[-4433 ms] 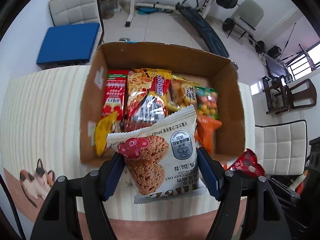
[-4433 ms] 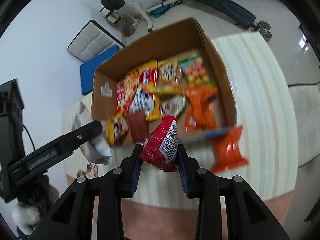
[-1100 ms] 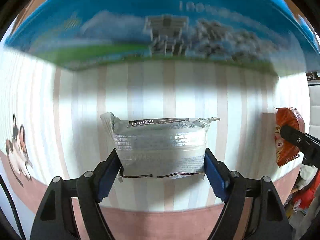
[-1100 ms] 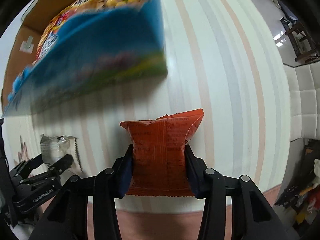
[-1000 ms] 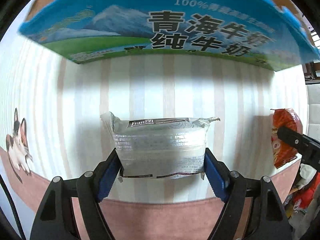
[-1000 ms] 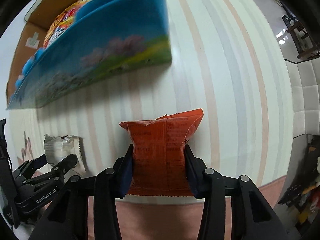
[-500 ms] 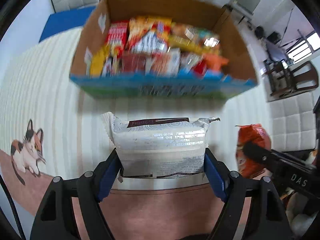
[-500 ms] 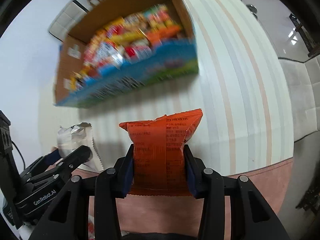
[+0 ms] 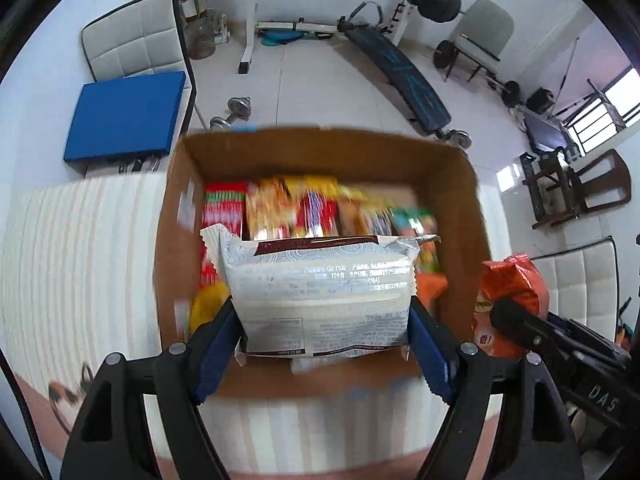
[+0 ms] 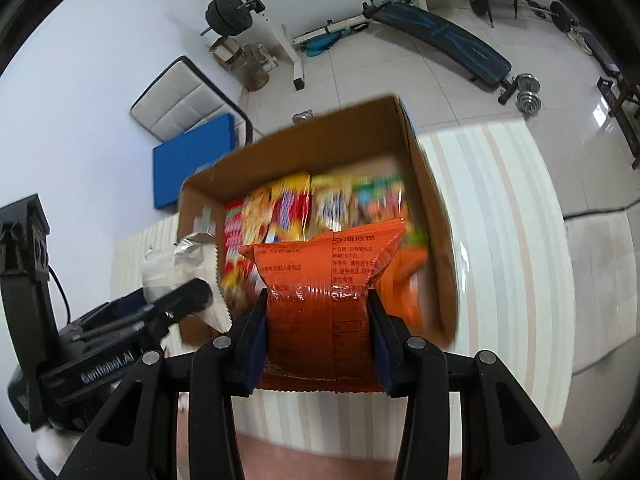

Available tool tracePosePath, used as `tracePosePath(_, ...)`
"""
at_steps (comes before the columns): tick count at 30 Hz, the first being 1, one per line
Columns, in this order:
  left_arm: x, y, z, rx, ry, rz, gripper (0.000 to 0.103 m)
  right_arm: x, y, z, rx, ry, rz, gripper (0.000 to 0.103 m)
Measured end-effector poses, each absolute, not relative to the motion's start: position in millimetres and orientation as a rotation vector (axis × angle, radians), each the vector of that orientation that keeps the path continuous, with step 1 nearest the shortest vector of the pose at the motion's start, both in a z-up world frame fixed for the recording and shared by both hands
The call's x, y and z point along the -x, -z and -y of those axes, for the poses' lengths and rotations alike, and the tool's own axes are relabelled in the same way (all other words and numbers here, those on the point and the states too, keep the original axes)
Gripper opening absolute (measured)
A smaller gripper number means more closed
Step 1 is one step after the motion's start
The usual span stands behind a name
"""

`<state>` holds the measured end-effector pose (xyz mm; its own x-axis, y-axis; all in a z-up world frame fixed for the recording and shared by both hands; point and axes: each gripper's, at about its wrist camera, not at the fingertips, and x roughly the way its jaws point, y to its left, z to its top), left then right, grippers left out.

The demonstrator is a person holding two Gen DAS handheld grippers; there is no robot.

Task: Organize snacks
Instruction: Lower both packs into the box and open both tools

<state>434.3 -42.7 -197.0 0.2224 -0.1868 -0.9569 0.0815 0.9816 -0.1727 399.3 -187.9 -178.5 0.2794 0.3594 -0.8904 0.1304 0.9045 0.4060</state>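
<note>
Left wrist view: my left gripper [image 9: 324, 332] clamps a silver-white foil biscuit packet [image 9: 320, 292], right gripper [image 10: 318, 344] clamps an orange crinkled snack pouch [image 10: 320, 280]; both over the nearly full brown cardboard box [image 9: 452, 168] on the striped worktop [image 9: 80, 248], neither dropped in yet.

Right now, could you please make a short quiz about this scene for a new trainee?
1. True or false: the left gripper holds a silver-white packet.
2. Which colour is the packet in the right gripper? A red, B orange, C green.
3. Fill in: both packets hang over the cardboard ____ of snacks.

Key: 1 true; 2 B; 3 box.
</note>
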Motion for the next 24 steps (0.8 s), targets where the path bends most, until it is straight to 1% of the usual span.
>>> tracePosePath(4,-487,220,42,0.057,0.168,-1.385,0.078,-455,207,188,-0.446,-0.123,-1.325,0.046)
tracePosePath(9,-527,252,44,0.045,0.153,-1.449,0.078,-500,235,193,-0.410,-0.080,-1.369,0.046)
tracePosePath(13,-543,271,46,0.022,0.139,-1.486,0.078,-518,252,198,-0.396,-0.053,-1.398,0.046)
tracePosePath(19,-545,280,54,0.004,0.153,-1.524,0.080,-535,270,197,-0.380,-0.040,-1.409,0.047)
tracePosePath(20,-545,282,54,0.006,0.151,-1.534,0.080,-539,273,196,-0.377,-0.034,-1.419,0.052)
tracePosePath(21,-546,284,54,0.017,0.145,-1.547,0.082,-541,275,196,-0.370,-0.024,-1.429,0.071)
tracePosePath(22,-546,287,53,0.031,0.132,-1.568,0.082,-544,277,196,-0.368,-0.022,-1.436,0.083)
tracePosePath(24,-547,289,52,0.051,0.128,-1.579,0.087,-546,277,194,-0.369,-0.040,-1.439,0.086)
